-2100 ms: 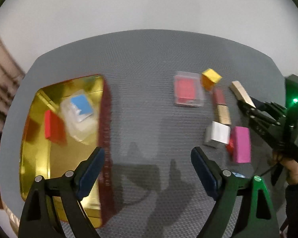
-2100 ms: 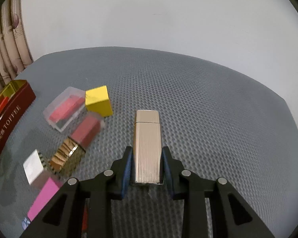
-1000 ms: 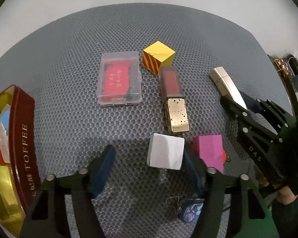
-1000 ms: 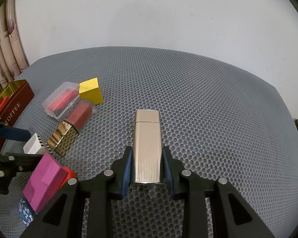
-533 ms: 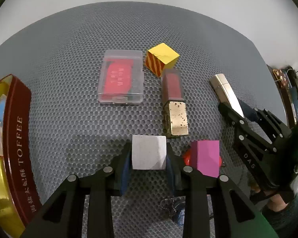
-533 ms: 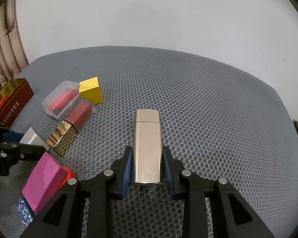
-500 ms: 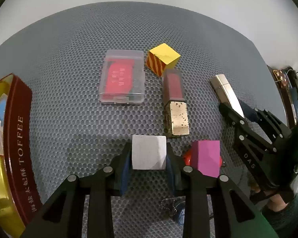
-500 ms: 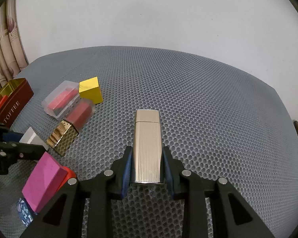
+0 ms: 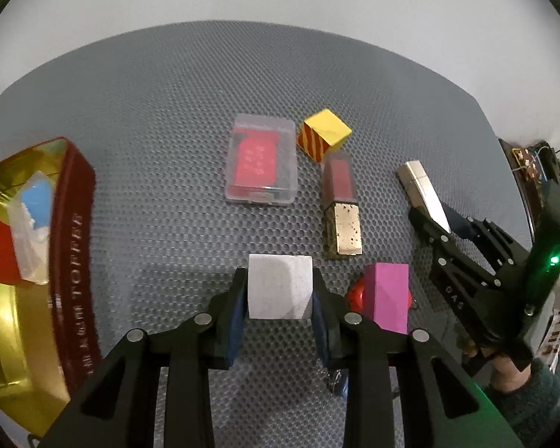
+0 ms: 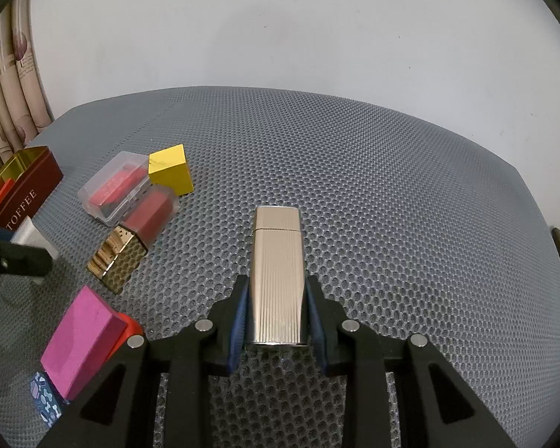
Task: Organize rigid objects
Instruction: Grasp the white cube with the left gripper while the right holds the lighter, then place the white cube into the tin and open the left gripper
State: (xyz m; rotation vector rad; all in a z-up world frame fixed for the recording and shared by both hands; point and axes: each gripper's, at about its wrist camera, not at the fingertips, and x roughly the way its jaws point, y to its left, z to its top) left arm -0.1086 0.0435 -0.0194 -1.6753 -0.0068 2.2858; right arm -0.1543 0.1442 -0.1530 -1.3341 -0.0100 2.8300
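Observation:
My left gripper [image 9: 278, 300] is shut on a white cube [image 9: 280, 285] and holds it just above the grey mat [image 9: 168, 112]. My right gripper [image 10: 276, 310] is shut on a ribbed gold lighter [image 10: 277, 274], which also shows in the left wrist view [image 9: 422, 190]. A gold-lined toffee tin [image 9: 71, 246] stands at the left with a red block [image 9: 2, 257] and a clear case with a blue card [image 9: 33, 205] inside.
On the mat lie a clear case with a red card [image 9: 261, 162], a yellow striped cube [image 9: 324, 138], a red-and-gold lipstick [image 9: 341, 209], and a pink block [image 9: 388, 296] over a red piece [image 9: 355, 295]. A patterned keychain [image 10: 44, 399] lies near the front edge.
My left gripper moved right from the tin, closed on the white cube and has lifted it slightly. My right gripper has stayed shut on the lighter.

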